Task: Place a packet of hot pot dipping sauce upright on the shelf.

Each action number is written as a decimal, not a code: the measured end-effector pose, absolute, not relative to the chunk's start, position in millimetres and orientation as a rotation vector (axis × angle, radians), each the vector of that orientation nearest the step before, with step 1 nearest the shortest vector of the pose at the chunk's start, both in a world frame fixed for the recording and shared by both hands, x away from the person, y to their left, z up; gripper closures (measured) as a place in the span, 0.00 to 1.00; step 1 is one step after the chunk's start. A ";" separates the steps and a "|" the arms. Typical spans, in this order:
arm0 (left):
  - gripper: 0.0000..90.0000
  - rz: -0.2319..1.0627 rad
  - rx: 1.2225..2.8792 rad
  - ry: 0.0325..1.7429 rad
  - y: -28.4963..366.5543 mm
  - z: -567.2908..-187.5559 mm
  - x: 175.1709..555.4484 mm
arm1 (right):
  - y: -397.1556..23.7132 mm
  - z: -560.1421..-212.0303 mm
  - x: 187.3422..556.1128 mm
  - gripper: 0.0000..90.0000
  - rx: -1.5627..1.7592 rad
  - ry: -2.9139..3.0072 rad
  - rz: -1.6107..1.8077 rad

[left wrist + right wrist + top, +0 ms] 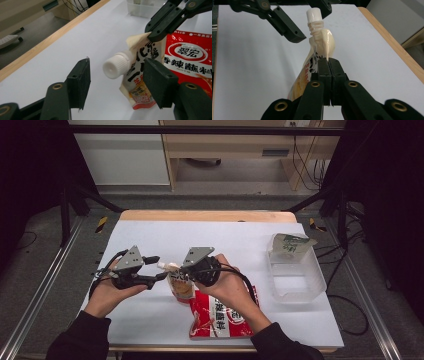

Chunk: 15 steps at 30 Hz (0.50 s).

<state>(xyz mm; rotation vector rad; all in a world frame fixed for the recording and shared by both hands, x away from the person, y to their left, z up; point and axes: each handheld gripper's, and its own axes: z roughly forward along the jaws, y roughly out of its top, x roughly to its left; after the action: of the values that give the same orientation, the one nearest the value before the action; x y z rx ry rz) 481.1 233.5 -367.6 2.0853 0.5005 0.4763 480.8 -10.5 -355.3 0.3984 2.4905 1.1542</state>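
- Worktop (150, 232): we see a white sheet over a wood-edged table, with dark floor and metal rails on either side.
- Left gripper (159, 276), held in our left hand (107, 292) near the worktop's left edge, has its jaws spread wide. In the left gripper view the jaws stand on either side of the white cap (116, 67) without touching it.
- Spouted pouch (180, 285) sits between the two grippers, toward the front middle of the worktop. It is cream-coloured with black lettering and an orange-red lower part, and its cap points toward the left gripper.
- Right gripper (186, 270), held in our right hand (227, 287), has its jaws pressed together on the pouch's top edge just behind the spout, as the right gripper view shows (329, 62).
- Red packet (220, 317) with white lettering lies flat near the front edge, just right of the pouch and partly under our right forearm.
- Clear plastic tub (295, 277) stands near the right edge, well apart from the grippers, with a pale green-printed bag (290, 243) at its far end.
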 end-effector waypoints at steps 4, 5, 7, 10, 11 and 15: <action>0.51 0.404 2.086 0.496 233.2 -368.1 486.7 | -10.5 -353.4 479.5 1.00 0.385 2.492 1.161; 0.54 0.398 2.088 0.493 232.8 -368.2 486.7 | -10.3 -352.7 479.4 1.00 0.381 2.491 1.160; 0.60 0.374 2.083 0.484 232.8 -367.7 486.5 | -10.5 -351.5 479.1 1.00 0.382 2.485 1.162; 0.71 0.368 2.075 0.497 232.1 -366.0 487.3 | -11.6 -350.1 479.1 1.00 0.391 2.478 1.178; 0.72 0.360 2.071 0.493 231.8 -364.4 487.2 | -12.1 -349.5 479.1 1.00 0.396 2.476 1.176; 0.78 0.346 2.053 0.466 228.4 -354.9 484.3 | -20.0 -345.3 480.2 1.00 0.424 2.457 1.213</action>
<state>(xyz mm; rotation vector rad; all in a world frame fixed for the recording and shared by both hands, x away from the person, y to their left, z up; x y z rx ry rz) 484.3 228.4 -354.9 2.0530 0.4659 0.3456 480.2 -20.0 -345.3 0.4236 2.4568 1.2125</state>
